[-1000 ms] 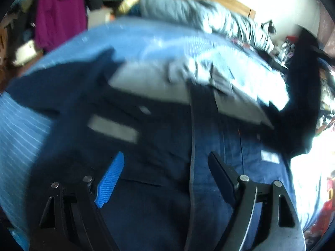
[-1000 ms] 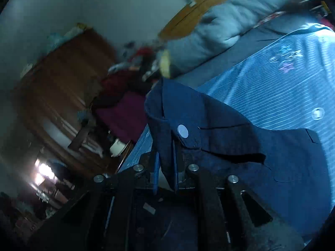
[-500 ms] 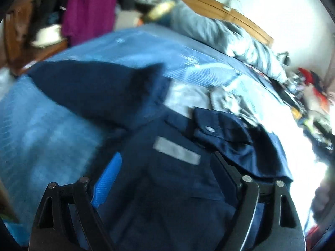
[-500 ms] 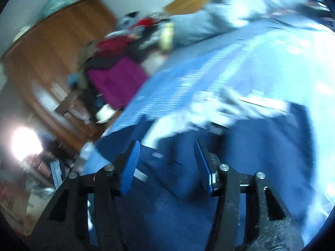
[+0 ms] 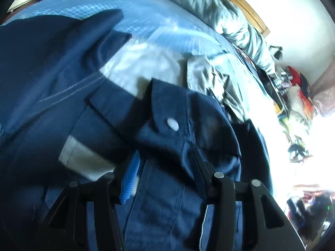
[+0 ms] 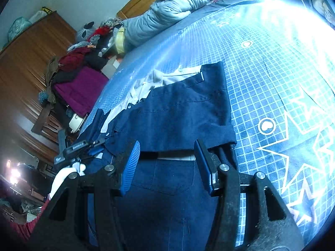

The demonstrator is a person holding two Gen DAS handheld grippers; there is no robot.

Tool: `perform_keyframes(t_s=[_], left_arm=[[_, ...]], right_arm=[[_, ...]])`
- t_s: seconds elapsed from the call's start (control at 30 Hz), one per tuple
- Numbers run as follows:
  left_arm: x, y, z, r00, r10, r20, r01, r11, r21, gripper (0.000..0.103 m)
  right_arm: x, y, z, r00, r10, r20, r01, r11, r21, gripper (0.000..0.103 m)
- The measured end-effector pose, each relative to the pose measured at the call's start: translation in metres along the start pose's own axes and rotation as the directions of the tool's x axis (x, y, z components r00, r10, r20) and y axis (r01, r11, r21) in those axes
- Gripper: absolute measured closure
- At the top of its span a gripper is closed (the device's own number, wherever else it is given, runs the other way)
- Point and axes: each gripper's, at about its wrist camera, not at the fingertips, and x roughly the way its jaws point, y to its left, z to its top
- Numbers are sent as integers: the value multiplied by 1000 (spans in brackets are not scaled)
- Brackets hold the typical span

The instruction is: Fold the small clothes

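Dark navy shorts lie on the blue grid-patterned bedsheet, one half folded over the other, pale pocket lining showing at the waist. My right gripper hovers open just above the folded edge, nothing between its fingers. In the left wrist view the same shorts fill the frame, with a pocket flap and a white snap. My left gripper is open low over the cloth. The left gripper also shows at the left of the right wrist view, held by a white-gloved hand.
A grey quilt lies bunched at the wooden headboard. A heap of clothes sits on a stand beside a brown wardrobe left of the bed. More clutter lies past the bed's far side.
My right gripper has let go of the shorts' flap, opened, and drawn back; the flap now lies folded flat. My left gripper, open throughout, has moved closer over the pocket.
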Motion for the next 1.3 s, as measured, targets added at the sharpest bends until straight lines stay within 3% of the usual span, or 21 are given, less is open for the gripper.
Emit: perform_keyframes(t_s=[0.03,0.13,0.27,0.37,0.47,0.67,0.7,0.73,0.77,0.8,0.87,0.93,0.97,1.0,1.07,1.1,1.2,1.3], left_arm=[[3,-3,2,1000,26,10,-26,1000,12,74],[4,-7,8,996,78,41,-80,996,28,94],[-35,-9,12,985,16,171,-23,999,38,99],[-55,17,14,965,59,254,-62,998,6,100],[-41,45,9,983,51,174,-43,998,-46,99],[-31,42,7,984,61,170,-61,998,-2,99],[-29,43,8,984,66,163,-66,998,-6,98],[-25,44,10,986,68,150,-68,998,-9,97],[-23,43,10,988,71,140,-70,997,-10,97],[-26,45,7,988,69,140,-68,998,-13,93],[-37,50,7,988,49,148,-44,998,-38,90],[-62,57,5,979,36,200,-25,998,-54,90],[-83,67,3,970,27,242,-13,998,-60,86],[-97,76,3,962,25,272,-8,998,-62,74],[-130,111,2,942,74,327,-43,994,-101,57],[-141,131,3,937,99,336,-58,990,-130,54],[-166,213,6,923,203,328,-104,950,-296,54],[-171,278,15,924,240,297,-104,906,-409,55]], right_arm=[[2,0,-1,1000,3,-3,-3,1000,-2,49],[6,6,-4,1000,6,-2,-7,1000,-24,50],[3,16,-4,1000,-7,18,8,996,-94,50],[3,10,-3,999,-18,33,21,995,-95,50],[6,-2,-2,998,-59,37,62,995,-79,50],[20,-16,2,992,-121,27,123,989,-86,53],[30,-18,2,988,-157,6,156,980,-121,60],[41,-25,1,972,-232,-23,226,963,-148,81],[52,-37,1,951,-303,-55,292,944,-155,92],[56,-52,0,949,-308,-73,297,946,-134,87],[50,-75,-1,976,-208,-67,205,978,-42,85],[44,-66,-1,971,-231,-59,226,971,-79,77],[39,-61,-3,971,-235,-50,230,969,-92,77],[33,-56,-5,975,-219,-40,215,972,-93,77],[20,-41,-9,975,-220,-5,218,969,-119,75],[14,-34,-11,975,-222,11,221,967,-129,69],[9,-14,-18,978,-210,15,210,968,-140,65],[15,8,-15,979,-204,3,201,963,-177,64]])
